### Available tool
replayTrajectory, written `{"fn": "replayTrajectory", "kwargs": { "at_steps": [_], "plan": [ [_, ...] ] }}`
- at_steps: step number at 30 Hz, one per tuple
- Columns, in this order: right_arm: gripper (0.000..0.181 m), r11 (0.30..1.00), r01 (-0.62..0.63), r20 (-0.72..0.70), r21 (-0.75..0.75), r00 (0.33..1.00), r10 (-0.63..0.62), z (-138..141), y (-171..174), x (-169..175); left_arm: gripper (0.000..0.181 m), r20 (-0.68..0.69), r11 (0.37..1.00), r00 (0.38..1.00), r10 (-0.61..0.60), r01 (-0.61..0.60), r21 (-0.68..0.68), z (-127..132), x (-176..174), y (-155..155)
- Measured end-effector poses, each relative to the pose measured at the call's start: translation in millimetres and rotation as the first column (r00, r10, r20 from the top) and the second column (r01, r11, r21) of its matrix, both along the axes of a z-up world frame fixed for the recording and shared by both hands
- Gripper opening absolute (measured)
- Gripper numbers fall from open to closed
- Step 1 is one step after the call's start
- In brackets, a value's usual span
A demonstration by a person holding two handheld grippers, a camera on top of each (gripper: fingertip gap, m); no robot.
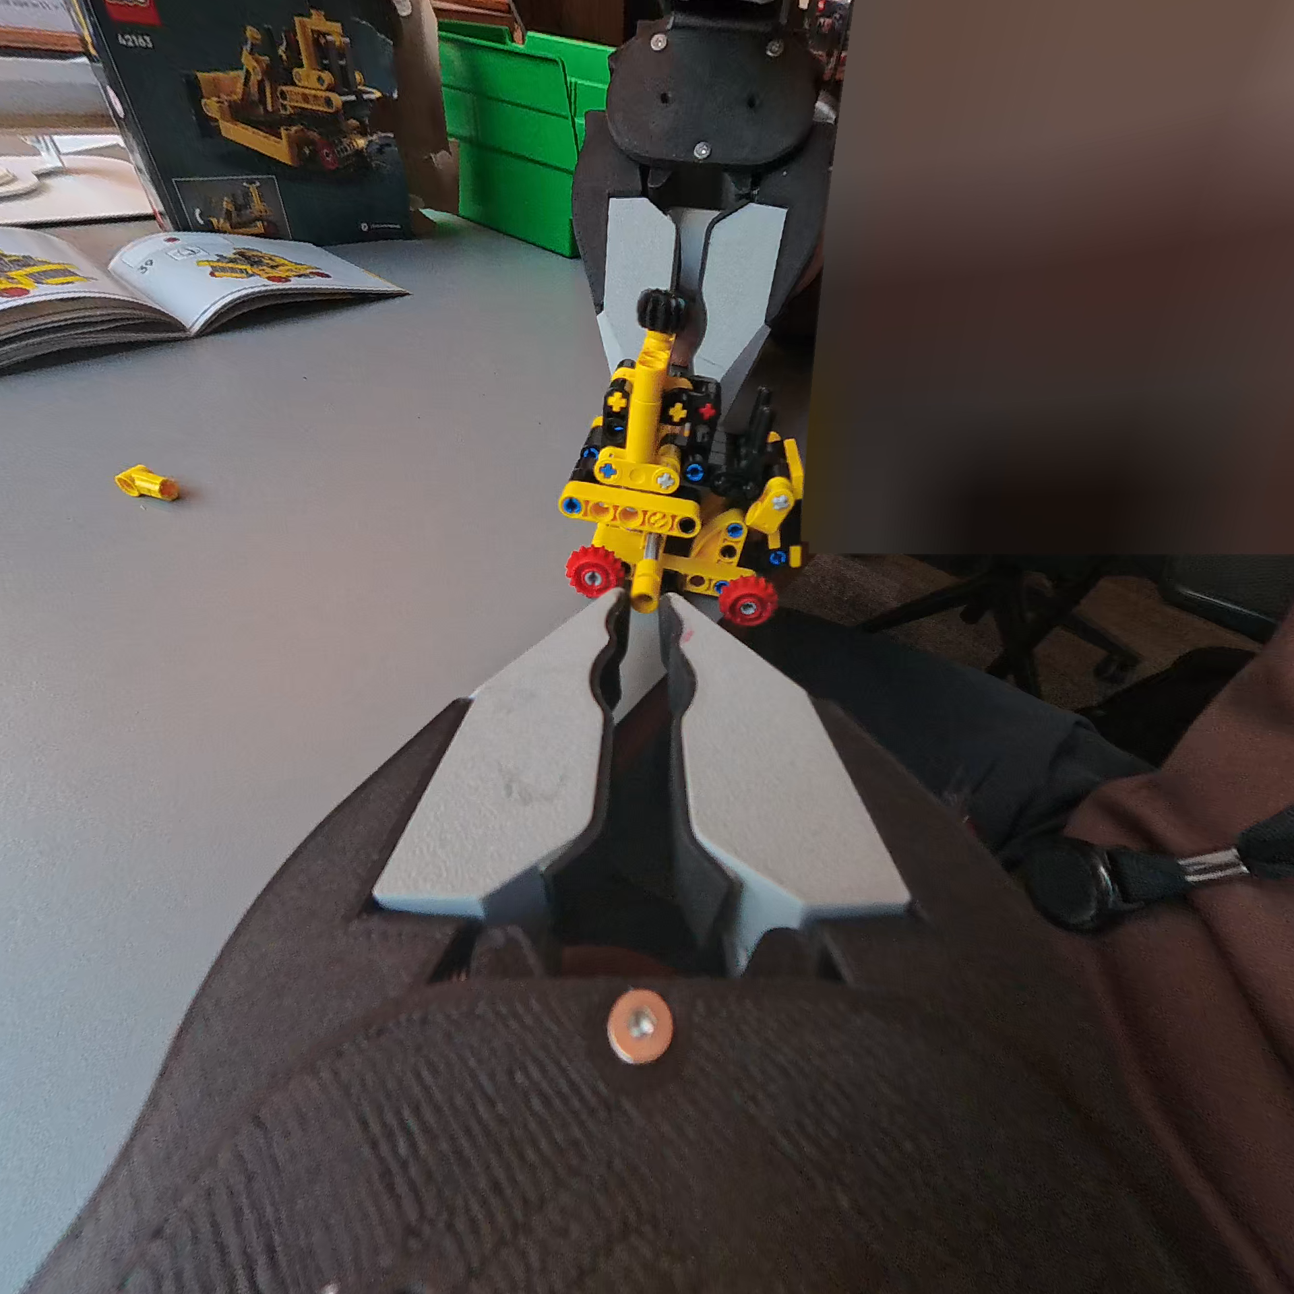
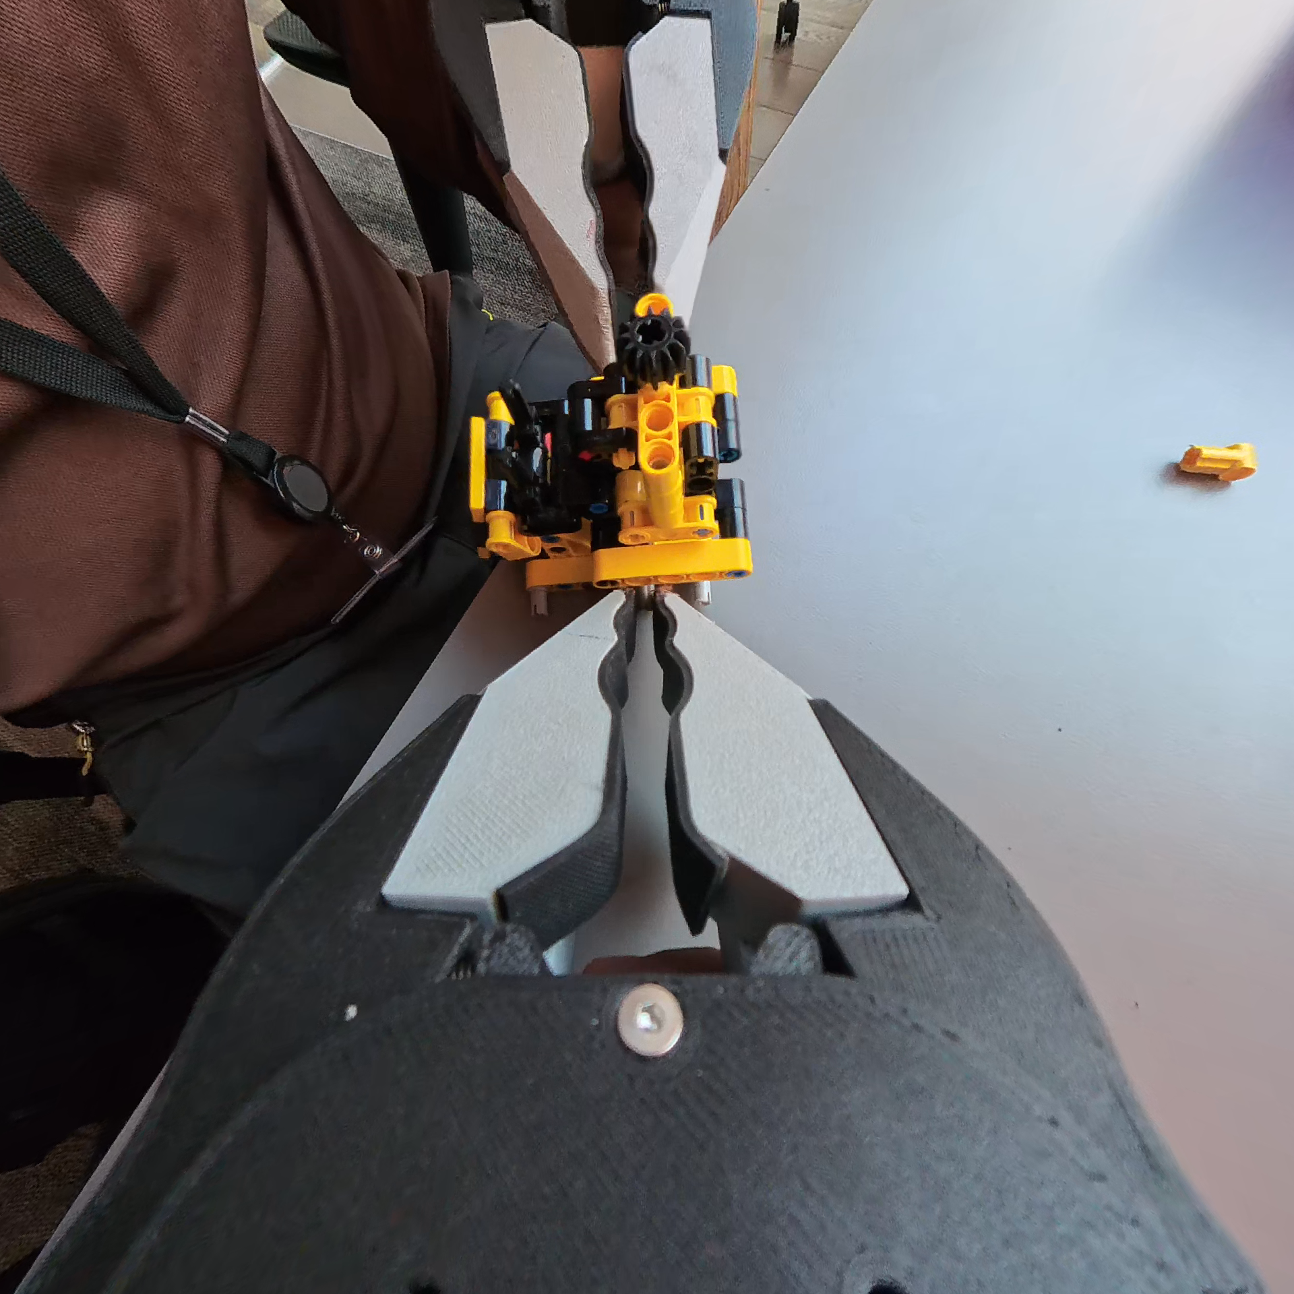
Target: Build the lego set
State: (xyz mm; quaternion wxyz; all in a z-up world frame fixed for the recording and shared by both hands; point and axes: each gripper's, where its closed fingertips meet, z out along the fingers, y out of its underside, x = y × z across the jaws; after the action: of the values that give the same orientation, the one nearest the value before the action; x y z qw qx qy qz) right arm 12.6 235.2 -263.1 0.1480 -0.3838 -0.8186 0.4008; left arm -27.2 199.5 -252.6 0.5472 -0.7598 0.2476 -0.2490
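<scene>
Held in mid-air over the grey table's [image 1: 315, 630] near edge: one half-built yellow-and-black lego vehicle [image 1: 676, 476], two red gear wheels. Pinched at its yellow shaft end by the left gripper [image 1: 641, 609]; clamped opposite on a thin grey axle by the right gripper [image 2: 645, 608]. At 9 o'clock, well apart, one loose yellow connector [image 1: 147, 483] amid open tabletop. At 11 o'clock: one open instruction booklet [image 1: 175, 287], one set box [image 1: 259, 119], one green plastic bin [image 1: 518, 133], contents unseen.
</scene>
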Motion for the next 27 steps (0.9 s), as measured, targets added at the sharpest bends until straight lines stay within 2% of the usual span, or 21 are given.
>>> {"fn": "replayTrajectory", "kwargs": {
  "at_steps": [17, 21, 27],
  "plan": [
    [0.001, 1.0, -0.001, 0.002, -0.003, 1.0, 0.001, 0.1, -0.2, -0.1, 0.013, -0.013, 1.0, 1.0, 0.003, -0.003, -0.014, 1.9, 4.5, 2.4],
    [0.001, 1.0, -0.001, 0.001, -0.002, 1.0, 0.001, 0.0, -0.4, -0.1, 0.007, -0.002, 1.0, 1.0, -0.011, 0.011, 0.018, 7.7, 5.3, 1.0],
    [0.001, 1.0, -0.001, 0.001, -0.002, 1.0, 0.001, 0.1, -0.5, 0.0, 0.005, -0.045, 1.0, 0.999, -0.024, 0.024, 0.008, 1.3, 11.4, 4.6]
  ]
}}
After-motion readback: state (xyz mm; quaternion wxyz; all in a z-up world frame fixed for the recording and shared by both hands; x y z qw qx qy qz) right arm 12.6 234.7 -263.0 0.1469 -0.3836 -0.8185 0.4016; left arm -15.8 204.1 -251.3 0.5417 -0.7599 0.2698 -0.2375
